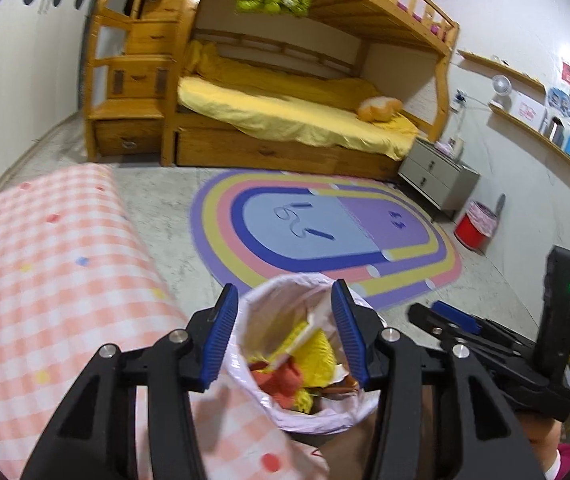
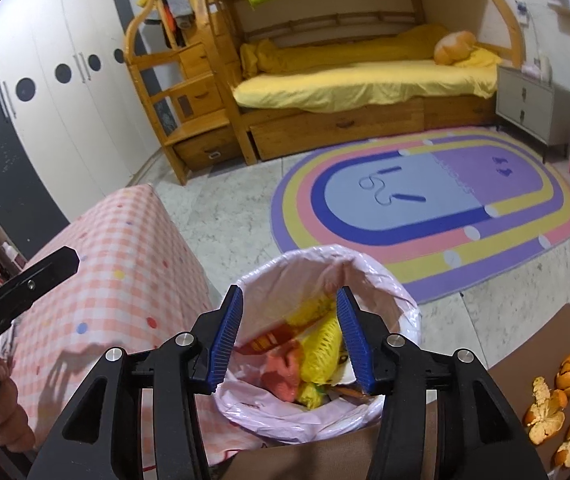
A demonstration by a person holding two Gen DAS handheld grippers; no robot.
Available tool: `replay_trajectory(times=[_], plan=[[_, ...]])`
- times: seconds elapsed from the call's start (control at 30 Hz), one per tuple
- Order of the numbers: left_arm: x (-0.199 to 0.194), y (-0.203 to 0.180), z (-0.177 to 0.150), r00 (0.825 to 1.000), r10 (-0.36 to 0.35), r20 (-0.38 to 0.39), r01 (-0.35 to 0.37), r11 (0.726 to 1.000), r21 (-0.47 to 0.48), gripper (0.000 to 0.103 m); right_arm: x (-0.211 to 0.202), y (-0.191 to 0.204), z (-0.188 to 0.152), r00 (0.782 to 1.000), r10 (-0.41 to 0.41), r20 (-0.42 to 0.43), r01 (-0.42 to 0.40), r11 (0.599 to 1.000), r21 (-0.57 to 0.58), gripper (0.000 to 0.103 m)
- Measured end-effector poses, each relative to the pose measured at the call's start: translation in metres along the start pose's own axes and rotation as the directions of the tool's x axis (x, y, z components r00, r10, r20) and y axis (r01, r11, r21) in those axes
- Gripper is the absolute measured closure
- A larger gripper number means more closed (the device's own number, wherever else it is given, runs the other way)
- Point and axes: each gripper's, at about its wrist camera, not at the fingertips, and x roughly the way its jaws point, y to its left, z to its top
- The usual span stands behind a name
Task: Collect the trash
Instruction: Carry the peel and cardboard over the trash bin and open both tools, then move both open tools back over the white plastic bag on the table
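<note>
While both my grippers, left [image 1: 285,330] and right [image 2: 289,338], hung open and empty over the bin [image 2: 401,300], peels [image 2: 545,408] lay at four o'clock.

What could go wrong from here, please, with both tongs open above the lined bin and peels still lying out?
1. The orange peels lie at the brown surface's near edge; a clumsy grab could push pieces off.
2. The trash bin's pink liner sits loosely over the rim; the open right tongs or left tongs might snag it and pull it inward.
3. The bin already looks fairly full of wrappers, so dropped peels may spill over.
</note>
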Motion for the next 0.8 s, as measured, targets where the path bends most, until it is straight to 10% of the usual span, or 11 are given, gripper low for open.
replay_trajectory(times=[0.4,0.8], plan=[[-0.097,0.031,0.002,0.977,0.184,0.104,-0.186,0.982,0.011,0.041,-0.059,0.103,0.014,0.987,0.145,0.065,-0.132,0.977,-0.169,0.052],[-0.171,0.1,-0.021,0.894,0.441,0.079,-0.439,0.897,-0.045,0.032,-0.071,0.22,0.008,0.962,0.269,0.043,-0.237,0.905,-0.353,0.052]])
